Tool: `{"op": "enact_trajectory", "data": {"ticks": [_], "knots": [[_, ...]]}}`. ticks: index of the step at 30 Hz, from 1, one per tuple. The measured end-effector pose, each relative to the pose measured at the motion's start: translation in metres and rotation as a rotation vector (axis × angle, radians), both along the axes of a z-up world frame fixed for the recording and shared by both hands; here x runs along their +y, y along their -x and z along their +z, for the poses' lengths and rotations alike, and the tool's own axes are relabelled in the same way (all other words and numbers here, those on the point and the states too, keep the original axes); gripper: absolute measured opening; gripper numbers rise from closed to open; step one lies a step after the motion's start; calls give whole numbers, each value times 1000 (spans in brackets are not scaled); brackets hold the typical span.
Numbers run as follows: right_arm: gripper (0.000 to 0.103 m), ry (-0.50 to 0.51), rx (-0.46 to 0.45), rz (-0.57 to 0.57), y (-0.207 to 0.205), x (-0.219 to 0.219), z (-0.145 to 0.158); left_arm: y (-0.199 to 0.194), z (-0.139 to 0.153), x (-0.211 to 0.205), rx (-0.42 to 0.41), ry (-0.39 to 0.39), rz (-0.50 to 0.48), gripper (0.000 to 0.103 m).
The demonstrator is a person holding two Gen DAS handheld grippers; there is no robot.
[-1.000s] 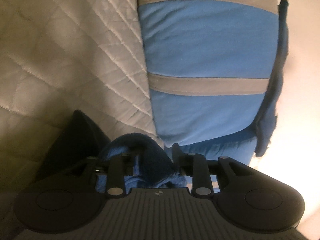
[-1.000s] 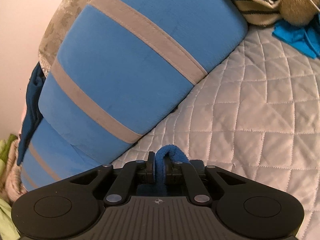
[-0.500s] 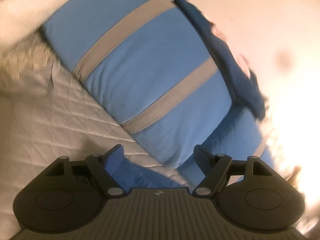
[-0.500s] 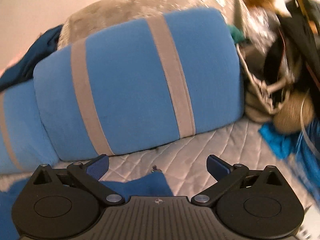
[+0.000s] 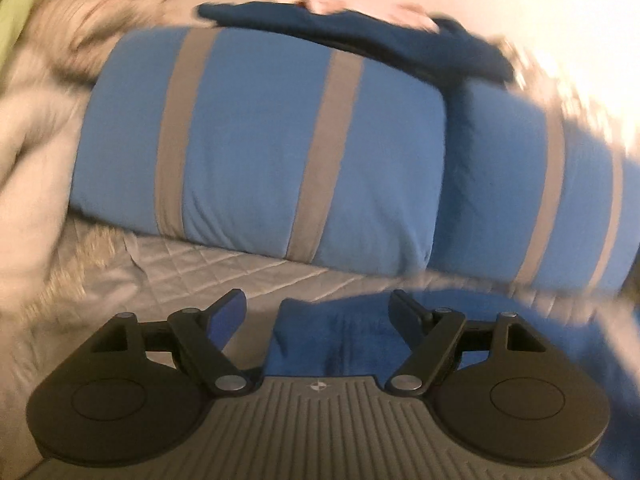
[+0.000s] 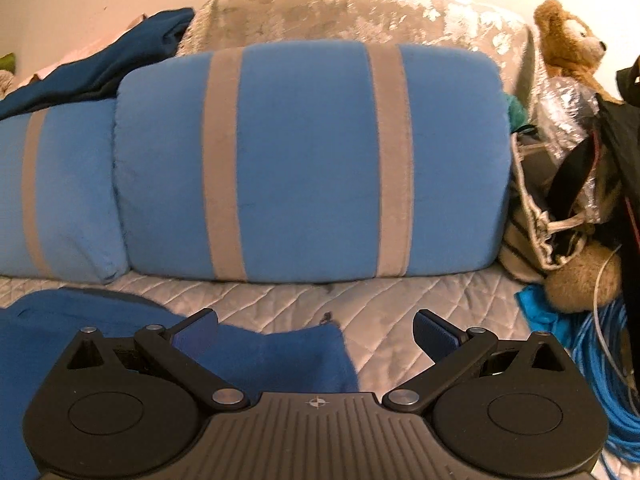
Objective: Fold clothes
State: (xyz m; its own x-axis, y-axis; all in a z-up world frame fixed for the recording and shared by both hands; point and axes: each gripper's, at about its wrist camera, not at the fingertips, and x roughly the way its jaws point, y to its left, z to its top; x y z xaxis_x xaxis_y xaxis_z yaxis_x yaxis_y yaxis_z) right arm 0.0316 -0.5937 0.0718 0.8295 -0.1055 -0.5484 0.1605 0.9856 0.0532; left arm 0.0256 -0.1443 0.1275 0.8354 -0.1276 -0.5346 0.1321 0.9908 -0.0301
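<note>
A blue fleece garment (image 5: 344, 336) lies flat on the quilted grey bedspread (image 5: 208, 268), below and in front of both grippers. My left gripper (image 5: 318, 312) hangs open above its near left corner, nothing between the fingers. In the right wrist view the same garment (image 6: 280, 356) shows its right corner under my right gripper (image 6: 316, 330), which stands wide open and empty. A dark navy garment (image 5: 360, 36) is draped over the top of the pillows.
Two blue pillows with grey stripes (image 6: 312, 160) lean along the back of the bed, a beige velvet cushion (image 6: 360, 12) behind them. A teddy bear (image 6: 568, 44), bags (image 6: 560, 208) and a coiled blue cable (image 6: 600, 360) crowd the right side. Pale bedding (image 5: 36, 128) is bunched at the left.
Both grippers let go of the blue fleece garment and opened. Both rose and rolled level, so the pillows now sit upright in view and the garment lies on the bedspread.
</note>
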Motion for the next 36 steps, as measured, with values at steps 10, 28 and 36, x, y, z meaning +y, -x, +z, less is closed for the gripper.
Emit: {"op": "enact_trajectory", "data": {"ticks": [10, 28, 36], "knots": [[103, 59, 217, 109, -33, 46, -76, -22, -84, -42, 163, -109, -23, 78], [103, 28, 143, 167, -24, 36, -116, -27, -128, -34, 174, -103, 15, 88], [103, 25, 143, 168, -25, 34, -117, -24, -128, -36, 165, -109, 12, 88]]}}
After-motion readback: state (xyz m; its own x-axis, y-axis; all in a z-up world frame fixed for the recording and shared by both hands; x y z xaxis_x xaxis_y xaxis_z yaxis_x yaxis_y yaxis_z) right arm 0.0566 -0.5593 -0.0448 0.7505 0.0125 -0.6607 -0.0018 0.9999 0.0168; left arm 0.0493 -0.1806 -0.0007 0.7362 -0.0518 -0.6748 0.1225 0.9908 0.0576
